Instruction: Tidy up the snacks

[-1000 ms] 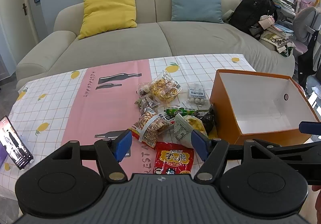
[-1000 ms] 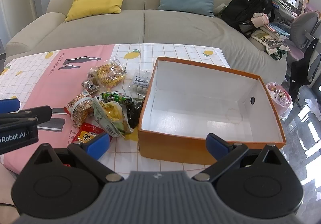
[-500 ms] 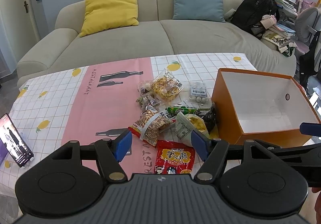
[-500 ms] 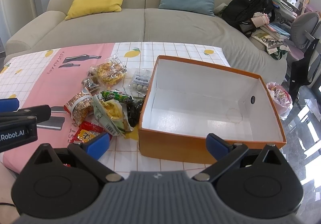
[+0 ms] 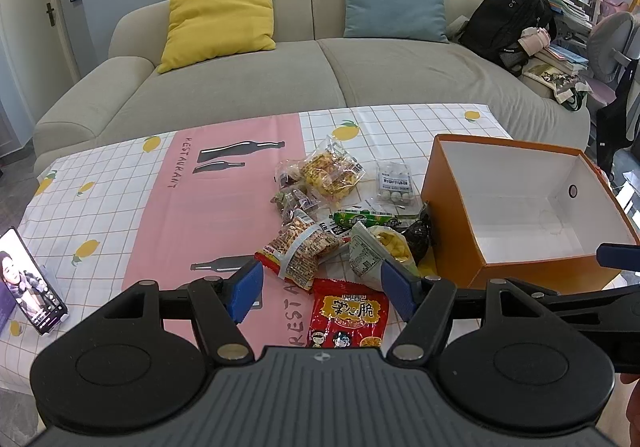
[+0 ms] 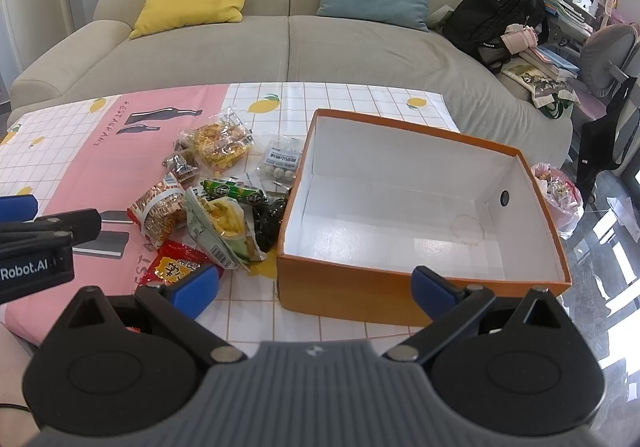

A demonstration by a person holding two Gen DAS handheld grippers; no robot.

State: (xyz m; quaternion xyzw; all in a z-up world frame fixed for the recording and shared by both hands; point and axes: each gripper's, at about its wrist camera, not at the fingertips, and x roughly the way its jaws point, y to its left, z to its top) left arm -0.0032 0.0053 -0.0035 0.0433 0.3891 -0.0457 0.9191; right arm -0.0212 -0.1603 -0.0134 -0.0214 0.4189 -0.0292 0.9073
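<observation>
Snack packets (image 5: 332,223) were heaped beside an empty orange box (image 6: 420,287). Left gripper (image 5: 322,289) and right gripper (image 6: 316,289) were held agape, nothing clasped.

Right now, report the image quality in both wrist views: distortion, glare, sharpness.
Left wrist view: strong fisheye bend, the sofa bows and the corners go black; the red snack packet print reads sharp. Right wrist view: same curvature; daylight glares off the floor at the right; the orange box interior is bright but not blown out. No motion blur in either.
</observation>
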